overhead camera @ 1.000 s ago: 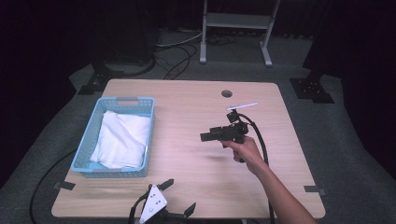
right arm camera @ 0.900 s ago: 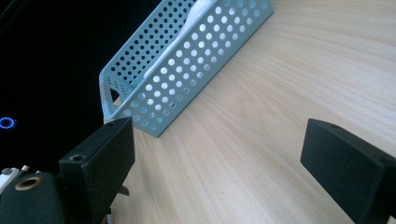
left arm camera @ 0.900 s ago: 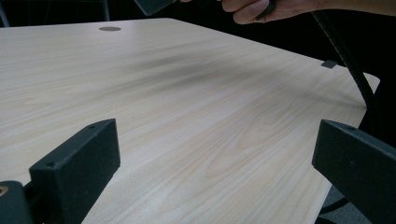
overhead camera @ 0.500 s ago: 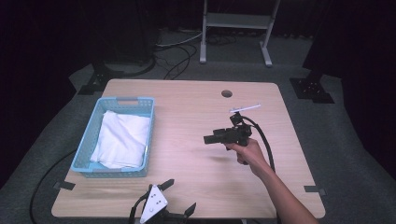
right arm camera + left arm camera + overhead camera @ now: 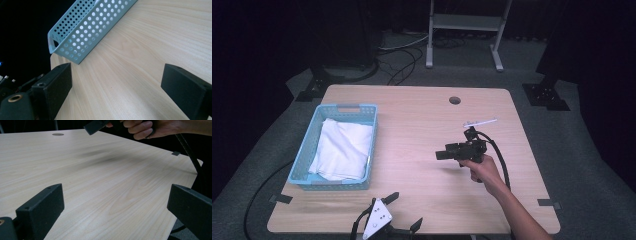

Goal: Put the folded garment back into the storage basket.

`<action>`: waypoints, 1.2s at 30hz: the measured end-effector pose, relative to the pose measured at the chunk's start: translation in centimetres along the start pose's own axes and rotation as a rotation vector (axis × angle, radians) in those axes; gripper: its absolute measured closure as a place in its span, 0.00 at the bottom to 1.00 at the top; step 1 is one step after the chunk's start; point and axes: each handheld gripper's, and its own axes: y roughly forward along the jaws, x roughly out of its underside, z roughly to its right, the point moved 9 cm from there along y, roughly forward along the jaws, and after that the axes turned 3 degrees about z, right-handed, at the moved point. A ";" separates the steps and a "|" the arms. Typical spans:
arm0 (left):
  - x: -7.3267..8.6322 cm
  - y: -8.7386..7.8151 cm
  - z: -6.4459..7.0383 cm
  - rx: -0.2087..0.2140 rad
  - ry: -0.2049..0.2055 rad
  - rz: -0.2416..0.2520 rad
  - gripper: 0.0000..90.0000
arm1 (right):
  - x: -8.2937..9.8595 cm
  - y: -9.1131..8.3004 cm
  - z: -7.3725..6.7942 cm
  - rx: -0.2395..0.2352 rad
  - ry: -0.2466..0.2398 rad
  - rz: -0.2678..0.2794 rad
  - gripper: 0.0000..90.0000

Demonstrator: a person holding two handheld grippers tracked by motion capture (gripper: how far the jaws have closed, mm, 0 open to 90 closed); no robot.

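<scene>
Right gripper (image 5: pixel 443 155) wide apart, empty; basket (image 5: pixel 307 152) holds white cloth (image 5: pixel 343 148).

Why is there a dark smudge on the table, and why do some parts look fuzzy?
In the left gripper view, the smudge is a soft shadow on the table under the right gripper; the near black fingers look slightly soft. In the high view, the surroundings are dark. In the right gripper view, the basket is sharp.

One blue basket (image 5: pixel 304 162), one white cloth (image 5: pixel 343 149), two hand-held grippers, left (image 5: pixel 404 212) and right (image 5: pixel 441 155), one table (image 5: pixel 412 130).
</scene>
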 end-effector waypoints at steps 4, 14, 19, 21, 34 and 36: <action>0.0 0.0 0.0 0.000 0.001 -0.002 0.01 | 0.4 -0.3 0.0 0.004 -0.005 -0.006 0.11; 0.0 0.0 0.0 -0.001 -0.001 0.000 0.01 | 0.8 -0.7 0.0 0.017 -0.026 -0.005 0.11; 0.0 0.0 0.0 -0.001 0.001 -0.001 0.01 | 1.0 -1.0 0.0 0.017 -0.023 0.011 0.11; 0.0 0.0 0.0 -0.001 0.000 0.000 0.01 | 1.2 -1.1 0.2 0.019 -0.021 0.015 0.11; 0.1 0.1 0.1 -0.001 0.005 -0.003 0.01 | 2.6 -2.4 1.1 0.039 -0.010 0.037 0.11; 0.1 0.1 0.1 -0.002 0.004 -0.003 0.01 | 2.7 -2.5 1.1 0.040 -0.014 0.038 0.11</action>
